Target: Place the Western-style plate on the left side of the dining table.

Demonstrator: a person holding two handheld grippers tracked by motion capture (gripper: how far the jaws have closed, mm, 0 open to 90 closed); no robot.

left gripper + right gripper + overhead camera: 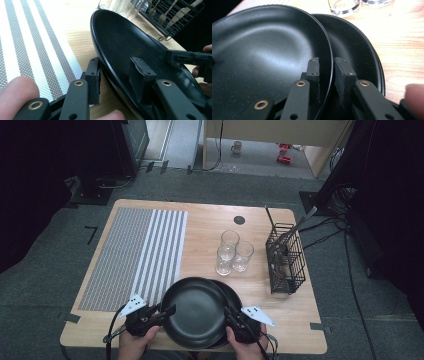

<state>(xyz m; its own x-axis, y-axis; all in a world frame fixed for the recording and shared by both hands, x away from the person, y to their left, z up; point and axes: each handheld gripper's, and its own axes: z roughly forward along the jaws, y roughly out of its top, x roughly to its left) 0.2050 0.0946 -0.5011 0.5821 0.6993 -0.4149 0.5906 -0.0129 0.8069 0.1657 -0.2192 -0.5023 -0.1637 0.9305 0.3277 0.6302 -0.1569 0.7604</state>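
— How do we stand?
— Our left gripper and right gripper flank the top black plate, jaws clamped on its rim at either side.
— And the plate?
— Glossy, tilted, at the desk's near edge (atop a second black plate).

The top plate hides most of the lower plate; both plates' near rims are hidden behind the hands
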